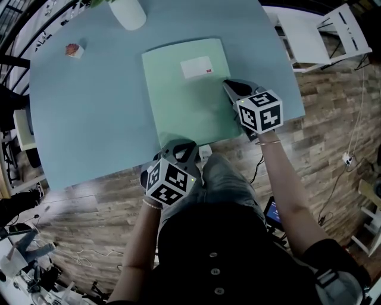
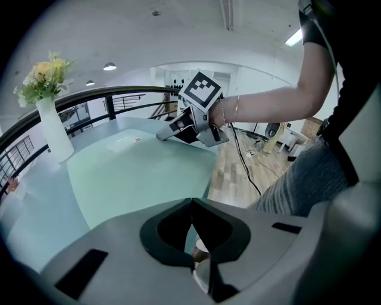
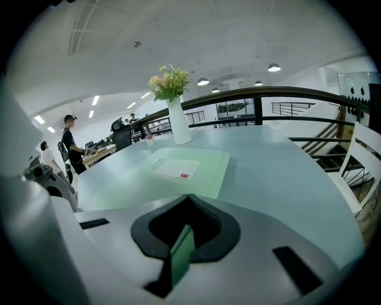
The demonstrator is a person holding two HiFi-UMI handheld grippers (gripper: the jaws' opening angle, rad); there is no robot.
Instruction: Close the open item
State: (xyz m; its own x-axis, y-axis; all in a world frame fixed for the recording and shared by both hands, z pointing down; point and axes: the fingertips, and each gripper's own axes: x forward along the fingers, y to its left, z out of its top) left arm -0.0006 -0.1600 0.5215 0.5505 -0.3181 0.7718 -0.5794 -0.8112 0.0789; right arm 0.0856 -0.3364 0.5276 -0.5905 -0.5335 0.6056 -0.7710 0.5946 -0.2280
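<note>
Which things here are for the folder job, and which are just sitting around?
For the job:
green folder
right claw, pinching the folder's edge
left claw, at the folder's near edge

Just lying about:
white vase of flowers
small pink-and-white thing on the table
white chair

Beyond the right gripper (image 1: 227, 84), the white vase (image 1: 128, 13) is cut off by the picture's top edge. The print on the label (image 1: 196, 67) of the green folder (image 1: 178, 98) is too small to read. The left gripper (image 1: 177, 145) covers that folder's near edge.
</note>
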